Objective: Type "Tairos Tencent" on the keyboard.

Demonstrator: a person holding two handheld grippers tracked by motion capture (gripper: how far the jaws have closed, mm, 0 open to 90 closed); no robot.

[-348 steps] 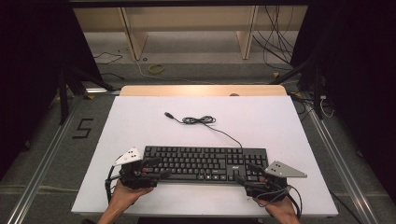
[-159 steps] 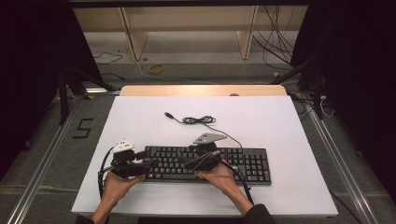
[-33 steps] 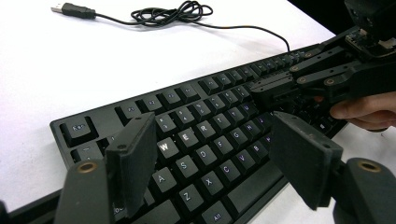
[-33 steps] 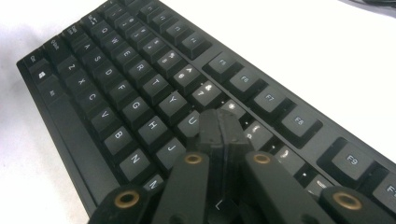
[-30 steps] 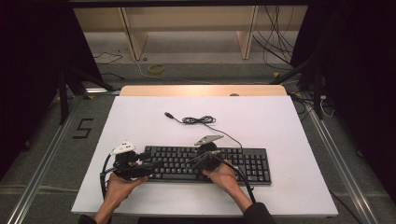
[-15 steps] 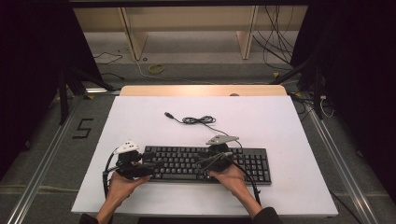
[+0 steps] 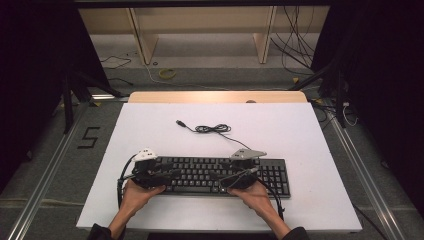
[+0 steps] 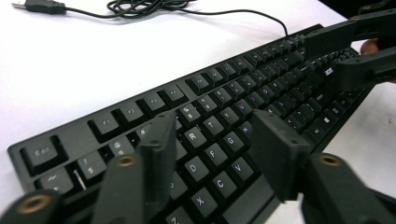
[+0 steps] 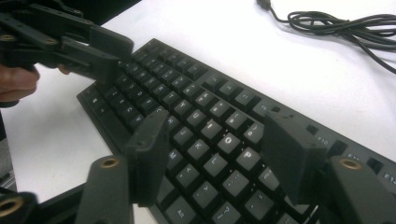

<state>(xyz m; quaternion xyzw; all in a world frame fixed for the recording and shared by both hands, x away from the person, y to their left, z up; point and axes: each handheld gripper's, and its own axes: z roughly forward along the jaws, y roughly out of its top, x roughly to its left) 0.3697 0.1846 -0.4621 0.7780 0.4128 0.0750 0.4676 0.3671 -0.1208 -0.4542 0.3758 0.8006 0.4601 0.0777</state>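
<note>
Though matte, blocky black keyboard point(image 7: 220, 175)

Black keyboard point(image 7: 220, 175) on white table point(image 7: 280, 130), two hand-held grippers over its keys, coiled cable point(image 7: 212, 129) behind

Your flat black plastic keyboard point(image 7: 220, 175) carries pale key legends (some look faintly purple); its thin black cable point(image 7: 212, 129) coils at twelve o'clock on the plain white tabletop point(image 7: 300, 130).

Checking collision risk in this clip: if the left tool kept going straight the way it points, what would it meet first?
Most likely the keyboard: the left tool slants down over its letter keys, jaws apart. The right tool lies farther along, though depth is unclear.
</note>
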